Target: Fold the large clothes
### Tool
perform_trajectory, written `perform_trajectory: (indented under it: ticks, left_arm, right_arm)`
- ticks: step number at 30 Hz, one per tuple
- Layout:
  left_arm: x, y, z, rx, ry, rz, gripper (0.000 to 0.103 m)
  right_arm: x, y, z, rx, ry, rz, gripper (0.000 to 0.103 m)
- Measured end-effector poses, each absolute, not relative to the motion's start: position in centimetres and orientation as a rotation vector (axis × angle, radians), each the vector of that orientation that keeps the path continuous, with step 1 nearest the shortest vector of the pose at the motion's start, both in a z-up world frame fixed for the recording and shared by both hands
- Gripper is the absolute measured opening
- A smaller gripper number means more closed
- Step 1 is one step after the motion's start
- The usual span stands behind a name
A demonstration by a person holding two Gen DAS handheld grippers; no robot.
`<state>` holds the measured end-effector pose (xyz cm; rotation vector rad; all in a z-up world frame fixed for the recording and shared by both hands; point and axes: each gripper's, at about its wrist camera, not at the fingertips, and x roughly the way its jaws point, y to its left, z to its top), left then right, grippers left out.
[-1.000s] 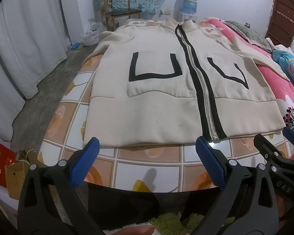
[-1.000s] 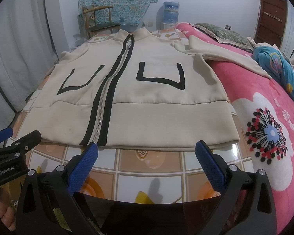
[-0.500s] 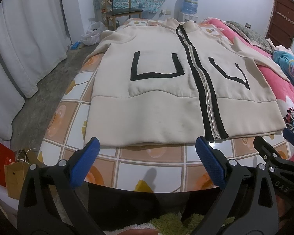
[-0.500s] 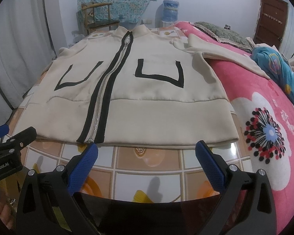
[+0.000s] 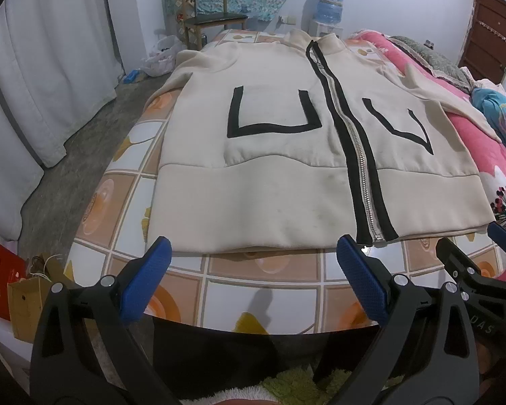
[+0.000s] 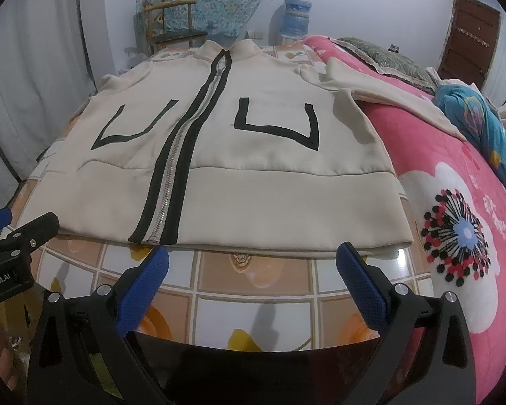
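At the far left of the left wrist view, white curtains (image 5: pixel 50 67) hang down, and at the lower left some paper bags (image 5: pixel 13 290) stand on the floor, partly cut off by the frame edge. In the upper middle stands a wooden chair (image 5: pixel 212 17) against the wall, with a water bottle (image 5: pixel 330 0) to its right.

The cream jacket (image 5: pixel 286 155) lies flat in the centre of the frame, on a surface (image 5: pixel 259 287) covered with a tiled-pattern cloth. It is zipped closed, collar to the far side and hem to the near side. I think it is spread like this so that the folding can begin from the hem or the sides; no fold is made yet.

The left tongs (image 5: pixel 251 276) hover at the bottom of the frame, just before the hem, spread wide and holding nothing. In the right wrist view, the right tongs (image 6: pixel 251 276) are the same: spread, empty, near the hem (image 6: pixel 286 246) but not touching it.

To the right, one sleeve (image 6: pixel 388 98) stretches over a pink bed cover (image 6: pixel 455 202). The other sleeve seems to drop over the far left edge, and I cannot see its end. A blue bundle (image 6: pixel 475 118) lies at the right edge; what it is I cannot say clearly.
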<state>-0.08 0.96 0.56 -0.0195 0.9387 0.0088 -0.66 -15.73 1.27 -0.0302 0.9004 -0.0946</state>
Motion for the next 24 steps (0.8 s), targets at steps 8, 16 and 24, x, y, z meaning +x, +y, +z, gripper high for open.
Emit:
perform_trajectory:
  ticks: [8, 16, 24]
  left_arm:
    - [0.3, 1.2, -0.1, -0.020, 0.947, 0.009, 0.095]
    - [0.8, 0.9, -0.5, -0.018, 0.957, 0.009, 0.095]
    - [1.4, 0.8, -1.0, -0.011, 0.973, 0.010, 0.095]
  right_arm:
    - [-0.2, -15.6, 1.0, -0.047, 0.908, -0.101, 0.097]
    - [0.2, -15.6, 0.6, -0.063, 0.918, -0.105, 0.097]
    - [0.8, -15.7, 0.2, -0.069, 0.930, -0.105, 0.097]
